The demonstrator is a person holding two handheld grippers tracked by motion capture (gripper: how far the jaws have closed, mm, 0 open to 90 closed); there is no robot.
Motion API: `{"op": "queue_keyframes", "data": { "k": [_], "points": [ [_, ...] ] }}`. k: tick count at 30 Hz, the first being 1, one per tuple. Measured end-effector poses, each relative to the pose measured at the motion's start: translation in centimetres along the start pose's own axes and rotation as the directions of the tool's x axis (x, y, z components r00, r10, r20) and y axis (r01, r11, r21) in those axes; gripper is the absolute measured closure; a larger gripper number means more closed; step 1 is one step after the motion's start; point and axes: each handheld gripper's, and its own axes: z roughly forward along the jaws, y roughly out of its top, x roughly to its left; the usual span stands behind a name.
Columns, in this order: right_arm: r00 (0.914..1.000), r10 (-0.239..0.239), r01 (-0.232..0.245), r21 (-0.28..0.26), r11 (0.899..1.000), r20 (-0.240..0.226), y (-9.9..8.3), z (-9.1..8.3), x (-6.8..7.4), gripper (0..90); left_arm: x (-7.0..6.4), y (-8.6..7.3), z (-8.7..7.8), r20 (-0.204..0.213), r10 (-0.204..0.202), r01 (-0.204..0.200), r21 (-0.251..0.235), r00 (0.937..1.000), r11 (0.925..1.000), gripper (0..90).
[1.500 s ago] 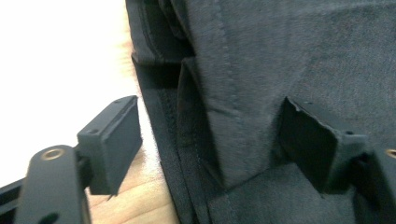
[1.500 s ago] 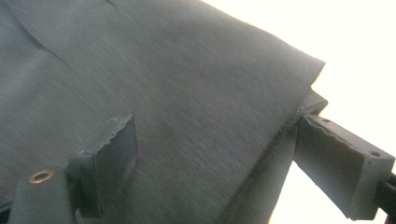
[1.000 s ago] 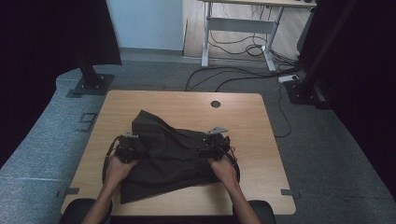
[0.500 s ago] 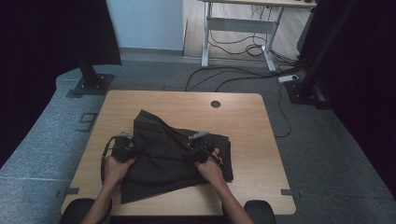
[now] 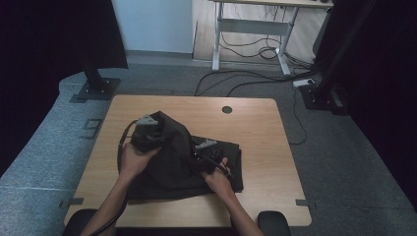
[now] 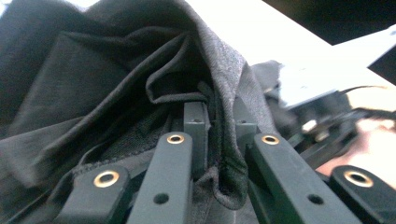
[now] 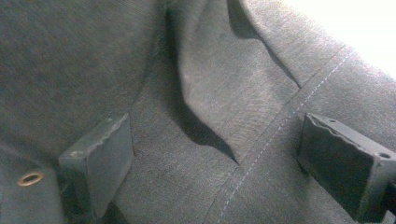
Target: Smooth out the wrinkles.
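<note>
A dark grey garment [image 5: 169,155] lies rumpled on the wooden table [image 5: 260,128]. My left gripper [image 5: 146,132] is at its far left part, holding a fold raised into a peak. In the left gripper view the left gripper [image 6: 219,123] has its jaws shut on a pinched fold of the cloth [image 6: 93,84], with the other hand's gripper [image 6: 317,116] blurred beyond it. My right gripper [image 5: 206,151] rests on the middle of the garment. In the right gripper view the right gripper [image 7: 219,158] is open, its jaws wide apart over flat cloth [image 7: 224,70] crossed by a stitched seam.
Bare wood surrounds the garment, widest on the right and at the back, where there is a round cable hole [image 5: 226,109]. Beyond the table are a desk frame [image 5: 251,27], floor cables [image 5: 255,81] and black stand bases [image 5: 96,89].
My left gripper has moved away from me and up, lifting a fold of the garment into a peak. My right gripper has slid left from the garment's right edge toward its middle.
</note>
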Motion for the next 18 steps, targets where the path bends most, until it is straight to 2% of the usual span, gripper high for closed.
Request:
{"op": "queue_keyframes", "data": {
  "k": [4, 6, 8, 10, 12, 14, 15, 17, 18],
  "points": [
    [1.0, 0.002, -0.002, -0.017, 1.0, 0.005, -0.1, 0.1, 0.3, 10.2, -2.6, 1.9, 1.7, 0.014, 0.078, -0.079, 0.029, 0.9968, 0.9965, 81.9],
    [1.0, 0.004, -0.003, -0.03, 1.0, 0.008, -0.2, 0.1, 0.4, 10.2, -3.4, 2.2, 2.5, 0.012, 0.101, -0.102, 0.04, 0.9948, 0.994, 81.9],
    [1.0, 0.008, -0.008, -0.049, 0.999, 0.002, -0.4, 0.1, 0.3, 10.2, -3.7, 2.2, 2.9, 0.001, 0.107, -0.107, 0.048, 0.9942, 0.993, 81.8],
    [0.9999, 0.009, -0.01, -0.067, 0.998, -0.008, -0.7, 0.0, 0.2, 10.1, -3.7, 2.0, 3.0, -0.027, 0.121, -0.119, 0.062, 0.9923, 0.991, 81.8],
    [0.9987, 0.029, -0.032, -0.062, 0.998, -0.043, -0.6, -0.3, -0.2, 12.7, -3.5, 1.9, 2.7, -0.061, 0.133, -0.128, 0.074, 0.9893, 0.989, 81.8],
    [0.9954, 0.065, -0.068, -0.049, 0.996, -0.071, -0.2, -1.5, -0.9, 15.3, -3.0, 1.6, 2.3, -0.084, 0.129, -0.123, 0.077, 0.988, 0.9894, 81.8],
    [0.9951, 0.068, -0.072, -0.059, 0.996, -0.072, 0.0, -2.4, -1.4, 15.4, -2.6, 1.4, 2.0, -0.09, 0.121, -0.114, 0.076, 0.9886, 0.9905, 81.8],
    [0.9975, 0.069, -0.07, -0.083, 0.994, -0.016, -0.1, -4.7, -2.8, 15.3, -2.0, 1.0, 1.6, -0.1, 0.1, -0.093, 0.073, 0.99, 0.993, 81.8],
    [0.9962, 0.086, -0.084, -0.08, 0.993, 0.017, -0.4, -5.7, -3.7, 15.3, -1.7, 0.8, 1.5, -0.103, 0.092, -0.085, 0.071, 0.9904, 0.9939, 81.8]
  ]
}}
